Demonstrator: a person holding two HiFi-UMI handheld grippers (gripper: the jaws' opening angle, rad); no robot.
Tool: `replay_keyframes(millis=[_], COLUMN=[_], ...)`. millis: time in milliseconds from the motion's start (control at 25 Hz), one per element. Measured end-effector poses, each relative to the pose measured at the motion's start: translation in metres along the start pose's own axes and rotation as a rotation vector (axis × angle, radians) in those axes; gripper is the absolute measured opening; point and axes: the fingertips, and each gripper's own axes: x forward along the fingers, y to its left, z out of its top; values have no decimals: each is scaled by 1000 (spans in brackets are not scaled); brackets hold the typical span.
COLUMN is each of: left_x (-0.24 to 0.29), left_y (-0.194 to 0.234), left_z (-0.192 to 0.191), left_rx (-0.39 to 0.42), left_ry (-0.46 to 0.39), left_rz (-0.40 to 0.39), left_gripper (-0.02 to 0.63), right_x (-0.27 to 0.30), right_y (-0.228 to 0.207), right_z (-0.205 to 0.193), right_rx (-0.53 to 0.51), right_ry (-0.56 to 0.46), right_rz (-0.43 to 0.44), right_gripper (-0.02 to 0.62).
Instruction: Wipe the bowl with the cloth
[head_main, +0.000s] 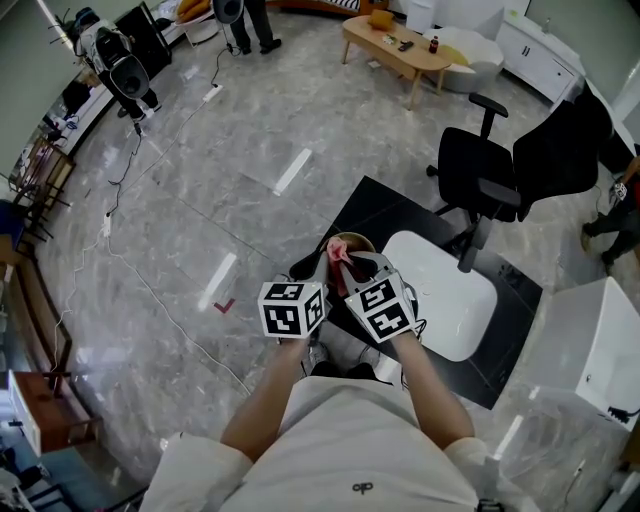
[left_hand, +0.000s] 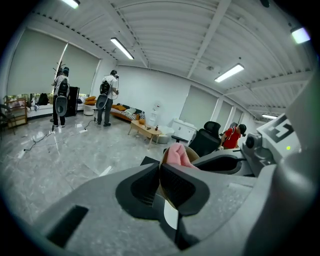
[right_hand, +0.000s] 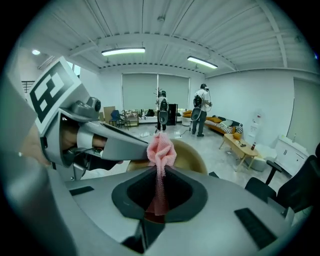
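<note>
A tan bowl (head_main: 358, 241) is held up in front of me over the black mat. My left gripper (head_main: 318, 264) comes in from the left and is shut on the bowl's rim; in the left gripper view the rim runs between its pads (left_hand: 172, 182) and the bowl (left_hand: 193, 152) rises beyond them. My right gripper (head_main: 354, 264) is shut on a pink cloth (head_main: 343, 253). In the right gripper view the cloth (right_hand: 160, 150) bunches out of the jaws against the inside of the bowl (right_hand: 192, 156). The left gripper (right_hand: 107, 145) reaches in from the left there.
A white low table (head_main: 445, 295) stands on the black mat (head_main: 390, 215) just right of the bowl. A black office chair (head_main: 500, 170) is behind it. A white cabinet (head_main: 600, 350) sits at the right. A wooden coffee table (head_main: 395, 48) and standing people are far off.
</note>
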Motion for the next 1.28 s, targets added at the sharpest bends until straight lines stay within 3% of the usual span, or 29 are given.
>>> replay_keyframes(millis=[240, 480, 640, 920, 1280], left_x=[5, 4, 2, 1, 3], left_y=[-11, -16, -15, -9, -19], left_z=[-2, -8, -12, -15, -14], left_rx=[46, 66, 70, 55, 86], left_ry=[10, 18, 25, 31, 23], left_rz=[-16, -31, -31, -14, -36], left_gripper=[26, 26, 26, 26, 26], right_x=[9, 11, 10, 3, 6], right_y=[1, 1, -11, -30, -17], right_z=[-7, -8, -5, -15, -14], right_rx=[-50, 6, 78, 80, 46], right_ry=[61, 49, 22, 60, 62], right_rz=[8, 20, -27, -110, -53], right_gripper=[28, 28, 28, 28, 28])
